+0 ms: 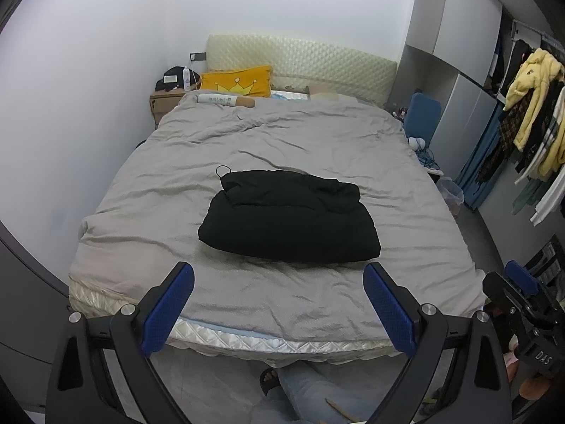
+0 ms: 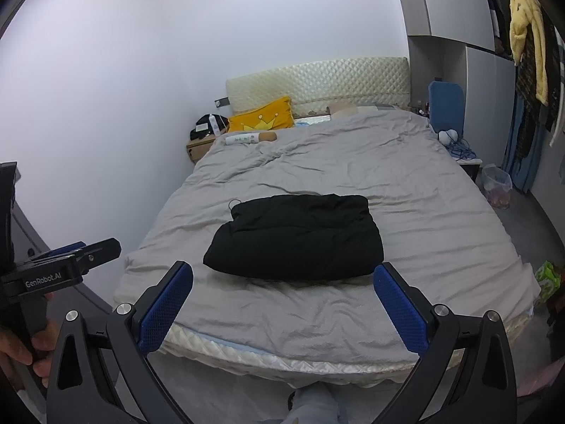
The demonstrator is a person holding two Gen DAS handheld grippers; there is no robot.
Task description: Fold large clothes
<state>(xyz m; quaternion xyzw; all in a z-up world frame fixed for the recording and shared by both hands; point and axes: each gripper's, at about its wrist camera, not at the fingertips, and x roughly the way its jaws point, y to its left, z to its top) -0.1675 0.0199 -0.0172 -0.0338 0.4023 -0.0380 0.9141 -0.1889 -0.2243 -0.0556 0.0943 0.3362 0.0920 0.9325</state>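
Spreading across most of both views, the bed lay under a wrinkled grey quilt, its cream headboard toward twelve o'clock. At the quilt's middle sat the black garment, already folded into a thick bundle, with a thin cord loop poking out at its eleven o'clock corner. A yellow pillow leaned at the head of the bed, and a rolled white bolster lay just in front of it.

Both tools were held level over the foot of the bed, aimed at twelve o'clock. The left gripper had its blue fingers spread wide, touching nothing, the garment lying beyond the tips. The right gripper likewise stood wide apart and empty, short of the bundle. A hand at eight o'clock in the right view clasped the left tool's handle.

At three o'clock a clear waste bin stood on the floor holding a little rubbish, too blurred to identify. Clothes, among them a yellow fleece, hung on the rack.
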